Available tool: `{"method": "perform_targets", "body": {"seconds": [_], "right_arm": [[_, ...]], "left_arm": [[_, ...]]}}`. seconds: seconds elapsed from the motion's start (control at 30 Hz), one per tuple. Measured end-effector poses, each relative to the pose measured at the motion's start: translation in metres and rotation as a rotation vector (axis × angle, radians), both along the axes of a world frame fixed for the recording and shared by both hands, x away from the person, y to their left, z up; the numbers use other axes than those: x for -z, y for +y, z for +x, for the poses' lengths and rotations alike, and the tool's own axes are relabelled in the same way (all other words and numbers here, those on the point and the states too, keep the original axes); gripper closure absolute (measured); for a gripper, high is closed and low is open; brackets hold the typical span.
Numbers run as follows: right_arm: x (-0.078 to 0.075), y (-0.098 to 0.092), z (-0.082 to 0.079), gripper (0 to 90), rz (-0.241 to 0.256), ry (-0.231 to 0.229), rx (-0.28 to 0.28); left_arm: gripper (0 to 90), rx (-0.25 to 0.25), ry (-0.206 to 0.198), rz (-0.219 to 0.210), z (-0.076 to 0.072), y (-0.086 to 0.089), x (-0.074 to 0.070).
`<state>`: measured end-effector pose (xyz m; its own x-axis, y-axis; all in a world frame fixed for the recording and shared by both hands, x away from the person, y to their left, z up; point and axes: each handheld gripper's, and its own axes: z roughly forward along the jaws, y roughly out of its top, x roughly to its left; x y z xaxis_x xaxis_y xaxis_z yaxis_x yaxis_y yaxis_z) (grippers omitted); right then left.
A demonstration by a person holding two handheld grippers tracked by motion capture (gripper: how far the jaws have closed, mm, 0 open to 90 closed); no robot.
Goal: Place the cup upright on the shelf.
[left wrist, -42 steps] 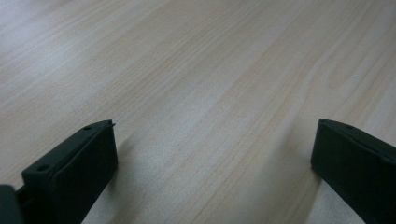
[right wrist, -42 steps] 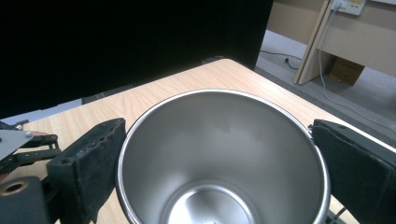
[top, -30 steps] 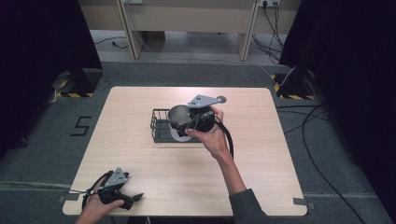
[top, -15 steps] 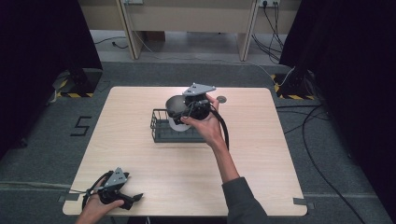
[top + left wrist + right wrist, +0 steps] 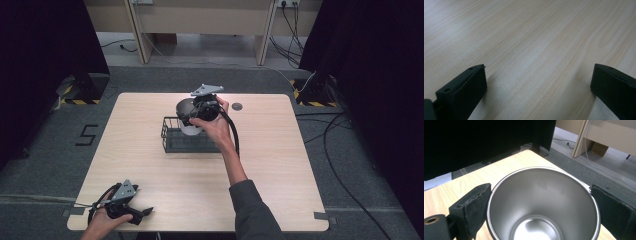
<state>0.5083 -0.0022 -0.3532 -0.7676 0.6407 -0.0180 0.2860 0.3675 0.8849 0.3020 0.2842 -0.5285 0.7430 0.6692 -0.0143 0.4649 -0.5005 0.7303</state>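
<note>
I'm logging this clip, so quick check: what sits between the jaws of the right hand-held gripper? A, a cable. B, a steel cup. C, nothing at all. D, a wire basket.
B: in the right gripper view the right hand-held gripper has its black jaws pressed on either side of the rim of a shiny steel cup, held above the wire basket.

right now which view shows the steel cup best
The right gripper view: the cup sits large between the right gripper's jaws, its rim and shiny inside plain. The high view shows the cup small, partly behind the gripper and hand, above the wire basket. The left gripper view looks at bare table.
</note>
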Motion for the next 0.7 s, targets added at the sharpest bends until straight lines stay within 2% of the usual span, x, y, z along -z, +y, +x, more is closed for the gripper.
{"method": "perform_targets", "body": {"seconds": [0.4, 0.7], "right_arm": [[0.013, 0.007, 0.010, 6.4, -0.020, 0.026, 0.018], [0.021, 0.011, 0.012, 6.4, -0.035, 0.038, 0.023]], "left_arm": [[0.0, 0.002, 0.000, 0.002, 0.000, 0.000, 0.000], [0.0, 0.003, 0.000, 0.002, 0.000, 0.000, 0.000]]}}
